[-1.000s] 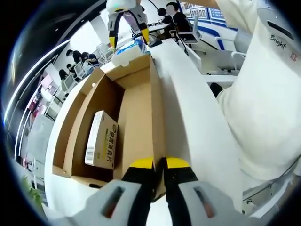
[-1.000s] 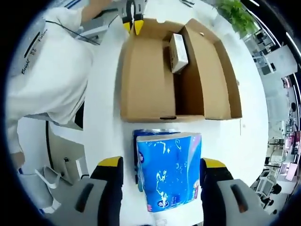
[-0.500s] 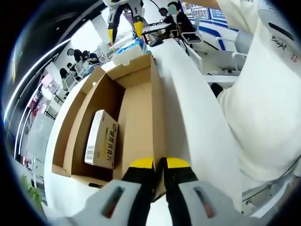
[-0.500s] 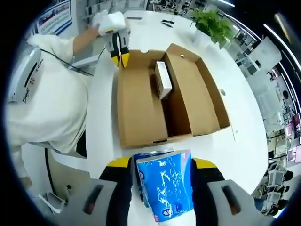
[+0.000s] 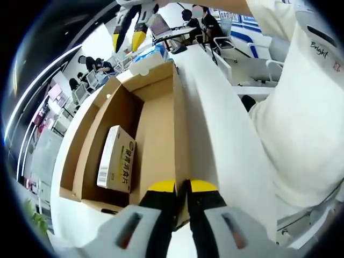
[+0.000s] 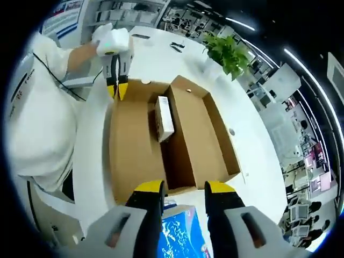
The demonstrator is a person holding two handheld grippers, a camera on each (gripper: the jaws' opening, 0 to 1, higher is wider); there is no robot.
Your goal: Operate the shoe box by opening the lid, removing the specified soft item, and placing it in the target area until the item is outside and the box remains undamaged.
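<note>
The right gripper (image 6: 183, 194) has lifted away, jaws narrowed and empty, leaving the blue tissue pack (image 6: 180, 239) on the counter (image 6: 97, 161) outside the shoe box (image 6: 188, 134) — removal looks done — while the left gripper (image 5: 181, 189) stays clamped on the box's lid (image 5: 161, 134).

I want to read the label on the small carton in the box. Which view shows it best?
The left gripper view: the small carton lies close, its printed face and barcode label toward the camera. In the right gripper view the carton is farther off, seen from above inside the box, its print too small to read.
</note>
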